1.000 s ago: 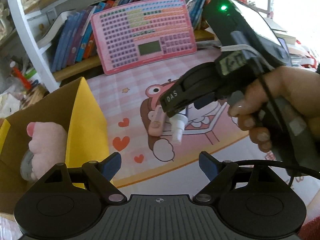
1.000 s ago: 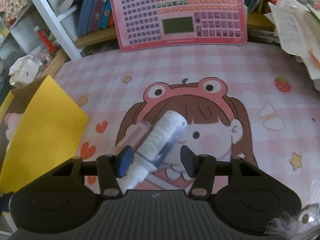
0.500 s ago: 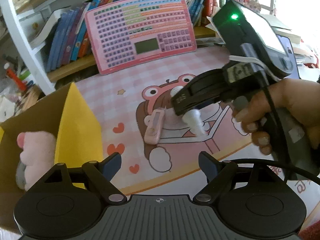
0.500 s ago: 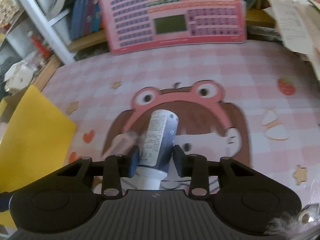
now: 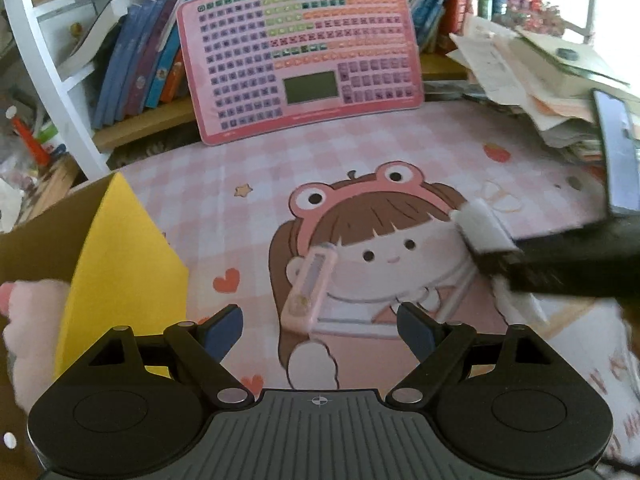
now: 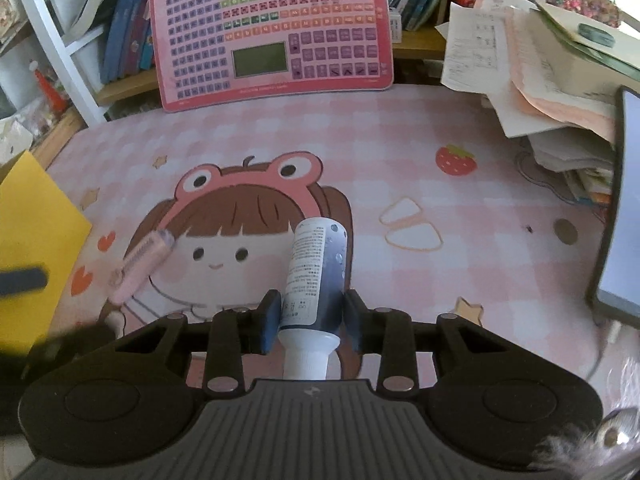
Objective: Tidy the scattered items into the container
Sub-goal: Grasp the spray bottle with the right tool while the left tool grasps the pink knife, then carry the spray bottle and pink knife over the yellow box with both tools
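In the left wrist view, the left gripper (image 5: 320,328) points steeply down at the tabletop (image 5: 400,152), its jaws wide apart and empty. A pink clip-like item (image 5: 306,288) lies on the mat just ahead, between the jaws' lines. The cardboard box (image 5: 116,256), with a pink plush toy (image 5: 32,320) inside, sits left of the jaws.

In the right wrist view, the right gripper (image 6: 310,316) also tilts steeply down. Its jaws have just closed and are clamped on a bottle (image 6: 316,272), cap toward the camera. This looks like the carrying step; next the bottle probably needs moving left, over the box (image 6: 36,236), before release.
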`<state>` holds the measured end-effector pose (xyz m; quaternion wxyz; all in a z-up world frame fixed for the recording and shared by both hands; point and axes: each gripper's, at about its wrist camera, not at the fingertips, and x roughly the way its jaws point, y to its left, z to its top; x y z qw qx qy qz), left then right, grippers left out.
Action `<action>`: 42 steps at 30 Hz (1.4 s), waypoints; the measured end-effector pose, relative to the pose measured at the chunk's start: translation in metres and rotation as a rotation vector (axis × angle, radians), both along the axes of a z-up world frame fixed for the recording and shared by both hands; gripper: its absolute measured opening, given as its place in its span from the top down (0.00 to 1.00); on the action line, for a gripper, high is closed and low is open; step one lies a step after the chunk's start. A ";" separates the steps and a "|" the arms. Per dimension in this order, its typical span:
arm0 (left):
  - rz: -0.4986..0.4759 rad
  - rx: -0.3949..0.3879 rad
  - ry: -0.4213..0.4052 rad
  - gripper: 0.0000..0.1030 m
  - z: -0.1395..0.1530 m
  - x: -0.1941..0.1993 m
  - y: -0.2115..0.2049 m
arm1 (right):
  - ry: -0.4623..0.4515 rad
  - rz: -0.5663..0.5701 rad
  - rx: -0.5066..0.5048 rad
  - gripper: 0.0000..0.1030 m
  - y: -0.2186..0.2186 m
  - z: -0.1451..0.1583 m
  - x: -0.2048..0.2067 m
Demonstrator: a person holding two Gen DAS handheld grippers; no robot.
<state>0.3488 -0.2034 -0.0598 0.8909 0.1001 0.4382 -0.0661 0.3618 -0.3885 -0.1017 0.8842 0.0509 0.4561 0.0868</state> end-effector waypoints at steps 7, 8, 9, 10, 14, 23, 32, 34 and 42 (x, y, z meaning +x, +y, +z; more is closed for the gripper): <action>0.068 0.014 0.023 0.27 -0.020 0.024 0.003 | -0.002 0.005 -0.007 0.68 0.001 0.000 -0.004; 0.068 0.017 0.027 0.30 -0.022 0.026 0.002 | 0.000 0.007 -0.006 0.68 0.001 0.000 -0.004; 0.070 0.019 0.033 0.31 -0.024 0.028 0.002 | 0.004 0.008 -0.003 0.68 0.001 -0.001 -0.004; 0.073 0.014 0.040 0.34 -0.026 0.030 0.003 | 0.009 0.008 0.000 0.68 0.001 -0.002 -0.003; 0.084 -0.020 0.065 0.46 -0.033 0.038 0.006 | 0.030 0.003 -0.003 0.68 0.004 -0.005 0.002; 0.097 -0.073 0.063 0.56 -0.035 0.042 0.011 | 0.030 0.001 -0.010 0.68 0.006 -0.005 0.006; 0.043 -0.136 0.090 0.78 -0.031 0.037 0.010 | 0.016 0.023 -0.031 0.69 0.008 -0.006 0.005; 0.046 -0.204 0.101 0.78 -0.025 0.034 0.015 | 0.008 0.022 -0.016 0.70 0.008 -0.005 0.004; 0.022 -0.278 0.067 0.78 0.003 0.009 0.022 | 0.005 0.016 0.008 0.70 0.010 0.002 -0.019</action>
